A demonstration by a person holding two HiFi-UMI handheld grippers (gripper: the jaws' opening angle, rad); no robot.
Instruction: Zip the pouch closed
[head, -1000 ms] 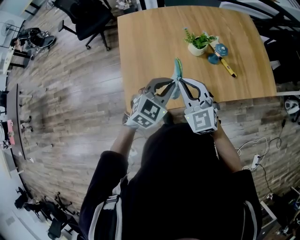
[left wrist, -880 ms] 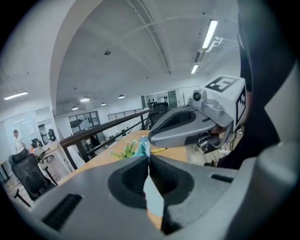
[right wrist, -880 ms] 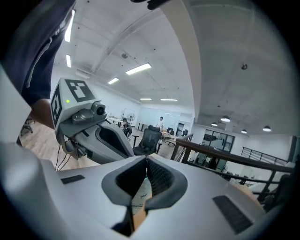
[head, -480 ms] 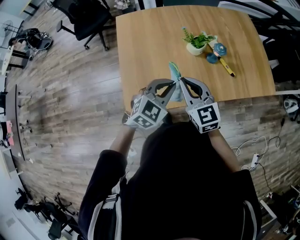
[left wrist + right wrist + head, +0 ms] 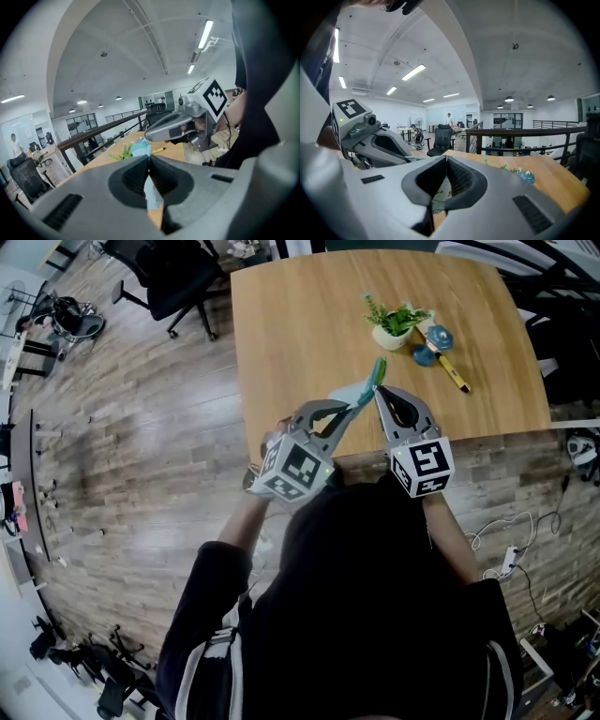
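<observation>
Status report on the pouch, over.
Left claw shut on pouch. Right claw shut on it too. Pouch held up over table edge; zipper state unclear. Potted plant well clear.

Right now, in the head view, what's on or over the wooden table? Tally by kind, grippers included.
Pouch: 1
Grippers: 2 (left gripper, right gripper), both shut on it
Potted plant: 1
Blue round things: 2
Yellow pen: 1
Total: 7

pouch (image 5: 364, 392) btw left gripper (image 5: 353, 408), right gripper (image 5: 378, 390) (over table (image 5: 300, 324) edge); plant (image 5: 395, 324) behind, prob. w/ tools (image 5: 442, 350)
</observation>
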